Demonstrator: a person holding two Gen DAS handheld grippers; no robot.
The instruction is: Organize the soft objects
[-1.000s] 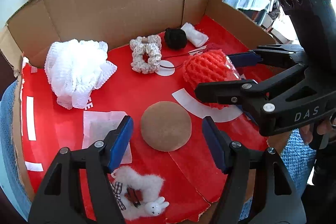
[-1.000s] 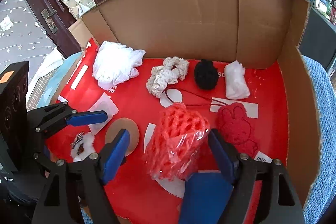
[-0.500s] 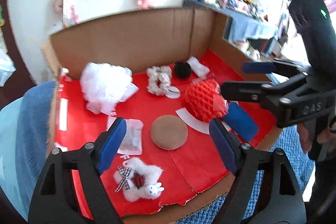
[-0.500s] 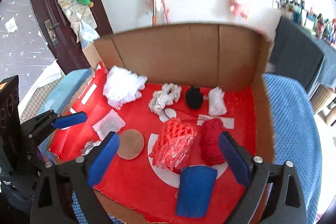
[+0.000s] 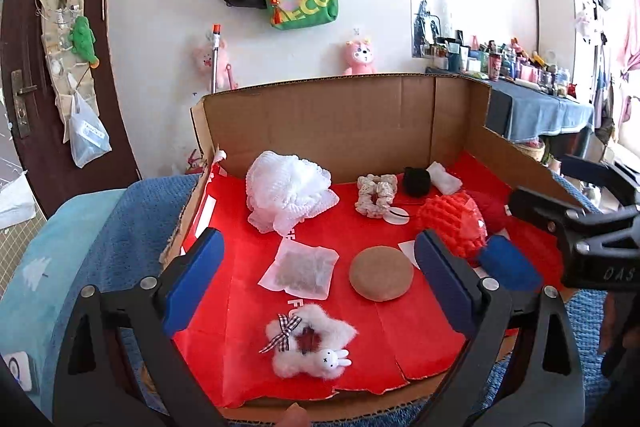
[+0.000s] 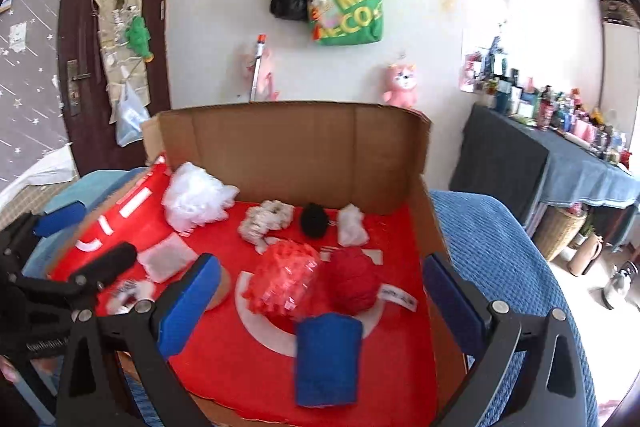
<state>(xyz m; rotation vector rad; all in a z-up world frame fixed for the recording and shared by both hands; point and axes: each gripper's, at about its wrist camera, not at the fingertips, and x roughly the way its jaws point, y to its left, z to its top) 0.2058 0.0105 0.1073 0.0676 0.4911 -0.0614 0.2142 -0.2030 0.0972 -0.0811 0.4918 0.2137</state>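
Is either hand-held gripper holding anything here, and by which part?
Nothing is held. The left hand-held gripper and right hand-held gripper are both open, above the box.

- The cardboard box (image 5: 360,123) was plain brown, its floor lined bright red with white markings.
- The mesh puff (image 5: 286,193) was white.
- The scrunchie (image 5: 376,193) was cream with a knitted texture.
- The pom-pom (image 5: 416,181) was black.
- The foam net (image 6: 286,277) was orange-red in an open lattice pattern.
- The round pad (image 5: 381,277) was flat tan-brown.
- The sachet (image 5: 301,267) was white with a grey-brown filling.
- The fluffy clip (image 5: 310,341) was white, with a black-and-white checked bow and a small white rabbit.
- The folded cloth (image 6: 328,363) was deep blue.
- The left gripper (image 5: 316,283) and right gripper (image 6: 320,297) were black with blue pads.
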